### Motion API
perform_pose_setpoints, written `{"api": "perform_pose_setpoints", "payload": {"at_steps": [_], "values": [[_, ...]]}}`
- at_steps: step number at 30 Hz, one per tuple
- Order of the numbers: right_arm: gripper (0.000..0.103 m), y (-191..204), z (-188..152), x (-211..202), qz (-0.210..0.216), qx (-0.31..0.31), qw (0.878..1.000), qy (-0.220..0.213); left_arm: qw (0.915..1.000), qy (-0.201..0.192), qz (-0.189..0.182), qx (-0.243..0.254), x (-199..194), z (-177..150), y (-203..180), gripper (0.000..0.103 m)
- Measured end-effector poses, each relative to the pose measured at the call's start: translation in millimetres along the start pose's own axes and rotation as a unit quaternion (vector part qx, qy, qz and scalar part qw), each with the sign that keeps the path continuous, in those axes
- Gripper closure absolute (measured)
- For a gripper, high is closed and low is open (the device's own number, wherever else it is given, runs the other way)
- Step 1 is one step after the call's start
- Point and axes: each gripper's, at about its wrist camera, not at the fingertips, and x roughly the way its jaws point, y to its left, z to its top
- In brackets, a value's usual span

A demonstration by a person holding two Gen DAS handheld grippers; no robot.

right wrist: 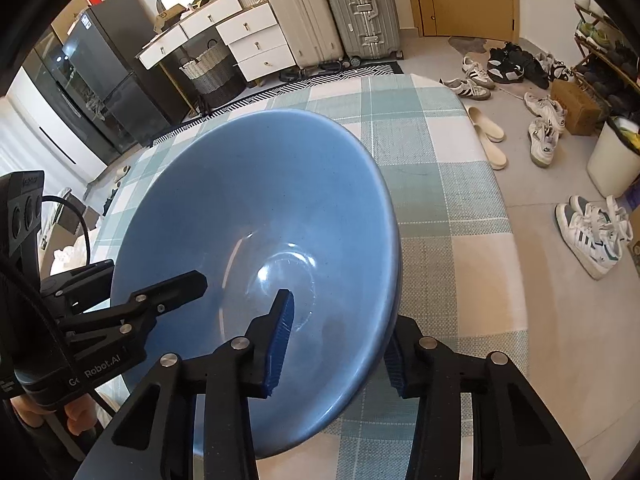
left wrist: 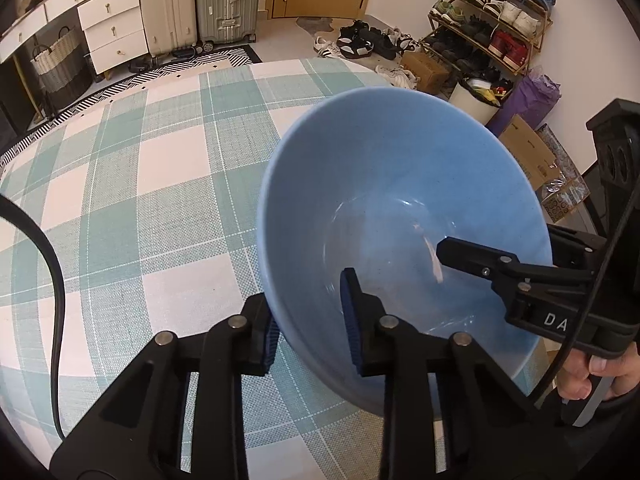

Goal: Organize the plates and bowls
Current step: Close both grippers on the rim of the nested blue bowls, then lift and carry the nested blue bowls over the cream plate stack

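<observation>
My left wrist camera looks steeply down along my jaws, close over the blue bowl (left wrist: 400,216) from its left rim; my right one does likewise from the right rim. Both share bowl, table (left wrist: 140,184) and suitcases (left wrist: 200,0).

1 blue bowl (left wrist: 400,200), 2 claws, 2 suitcases (left wrist: 200,0), 1 checked table (left wrist: 140,200).

Blue bowl (left wrist: 400,184), glossy, upright, prob. resting on checked cloth (left wrist: 140,184).
</observation>
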Motion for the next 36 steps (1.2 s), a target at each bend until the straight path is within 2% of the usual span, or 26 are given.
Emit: {"api": "perform_pose_setpoints", "payload": {"at_steps": [5, 21, 36], "values": [[0.067, 0.4, -0.8, 0.2, -0.007, -0.001, 1.0, -0.004, 1.0, -0.004, 0.007, 0.005, -0.1, -1.7, -0.7, 0.081], [0.068, 6.1, -7.5, 3.0, -0.01, -0.008, 1.0, -0.005, 0.9997, -0.009, 0.016, 0.014, -15.3, -10.2, 1.4, 0.085], [0.069, 35.5, -6.9, -27.9, -0.004, -0.031, 0.999, -0.035, 0.9986, -0.044, 0.028, 0.009, -75.5, -20.8, 10.1, 0.085]]}}
